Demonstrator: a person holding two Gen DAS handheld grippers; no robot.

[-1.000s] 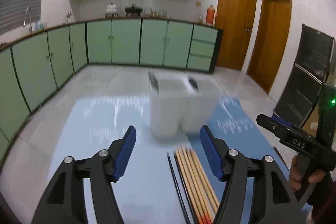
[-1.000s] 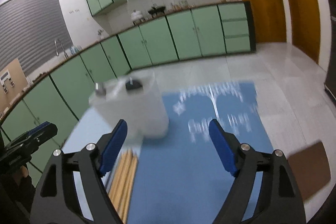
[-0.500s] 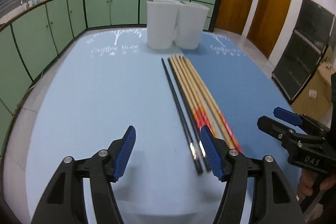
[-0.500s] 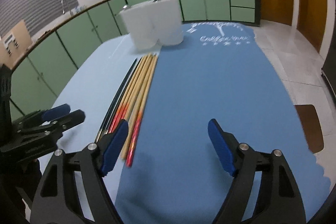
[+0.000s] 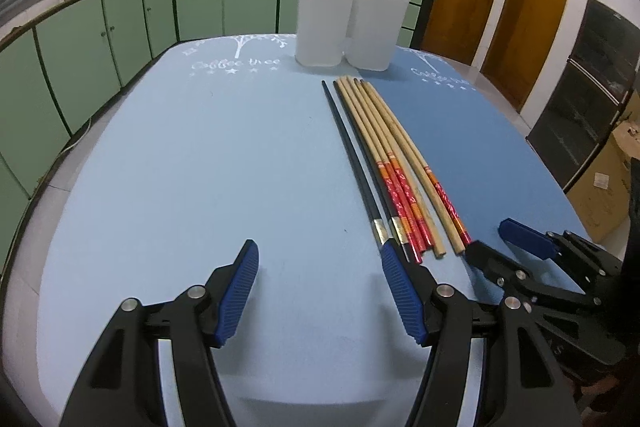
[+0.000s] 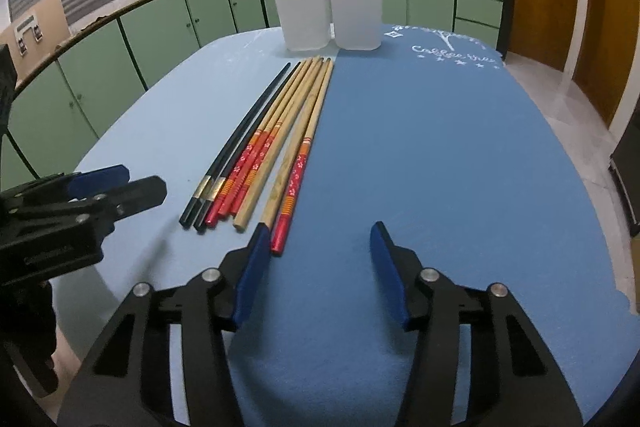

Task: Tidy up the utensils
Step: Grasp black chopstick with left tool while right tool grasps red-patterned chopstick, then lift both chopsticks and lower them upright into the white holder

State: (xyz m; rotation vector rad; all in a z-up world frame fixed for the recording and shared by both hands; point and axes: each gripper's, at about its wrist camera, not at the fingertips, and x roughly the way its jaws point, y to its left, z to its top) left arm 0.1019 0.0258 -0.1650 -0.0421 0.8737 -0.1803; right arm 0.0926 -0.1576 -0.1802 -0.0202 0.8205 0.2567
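Several chopsticks (image 5: 384, 155) lie side by side on the blue table: two black ones on the left, wooden ones with red ends beside them; they also show in the right wrist view (image 6: 276, 139). A white two-part utensil holder (image 5: 348, 25) stands at the far end, also seen in the right wrist view (image 6: 328, 13). My left gripper (image 5: 318, 269) is open and empty, just short of the black chopsticks' near ends. My right gripper (image 6: 316, 247) is open and empty, near the rightmost red end.
The table is covered by a light blue mat (image 5: 200, 155) on the left and a darker blue mat (image 6: 440, 147) on the right. Green kitchen cabinets (image 5: 120, 27) run behind. Wooden doors (image 5: 516, 7) stand at the right.
Both grippers have drawn back and tilted down from near the holder to the table's near end. The whole chopsticks have come into view. Both stay open.
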